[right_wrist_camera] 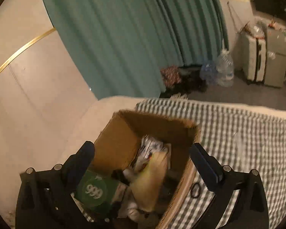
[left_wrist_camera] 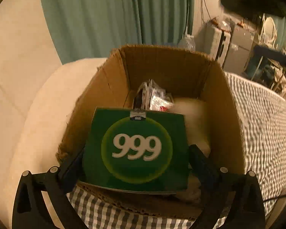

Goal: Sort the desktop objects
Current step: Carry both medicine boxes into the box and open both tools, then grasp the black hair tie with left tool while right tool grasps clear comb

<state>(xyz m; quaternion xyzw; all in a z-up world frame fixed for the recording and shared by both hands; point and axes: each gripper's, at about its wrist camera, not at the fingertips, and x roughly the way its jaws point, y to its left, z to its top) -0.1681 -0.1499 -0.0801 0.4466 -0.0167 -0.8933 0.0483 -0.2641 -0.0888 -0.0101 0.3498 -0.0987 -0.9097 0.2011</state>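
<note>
My left gripper is shut on a green box marked 999, holding it by its sides over the near end of an open cardboard box. The cardboard box holds plastic packets and a pale soft item. In the right wrist view, my right gripper is open and empty above the same cardboard box. The green box shows low at the left there, with the other gripper's black parts beside it. A yellowish packet lies inside.
The cardboard box stands on a checked grey-and-white cloth over a bed. A black hair tie lies on the cloth by the box. A teal curtain, water bottles and suitcases stand beyond.
</note>
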